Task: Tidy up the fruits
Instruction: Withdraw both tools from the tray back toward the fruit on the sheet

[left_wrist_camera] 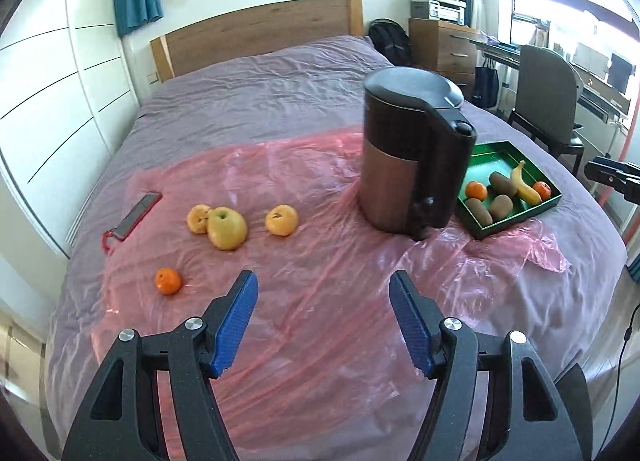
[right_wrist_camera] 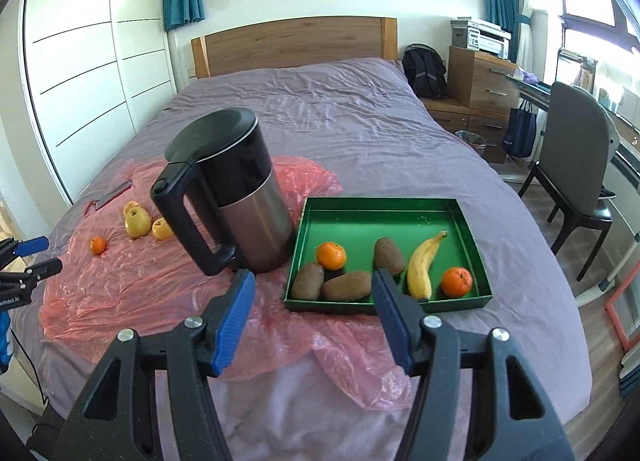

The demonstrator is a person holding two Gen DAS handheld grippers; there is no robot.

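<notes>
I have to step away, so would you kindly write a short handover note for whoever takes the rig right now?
Left gripper: open, empty, above the pink sheet.
Right gripper: open, empty, in front of the tray.
Done: tray holds three kiwis, two tangerines and a banana.
Left: loose tangerine and three yellow fruits lie on the sheet, left of the kettle.
</notes>
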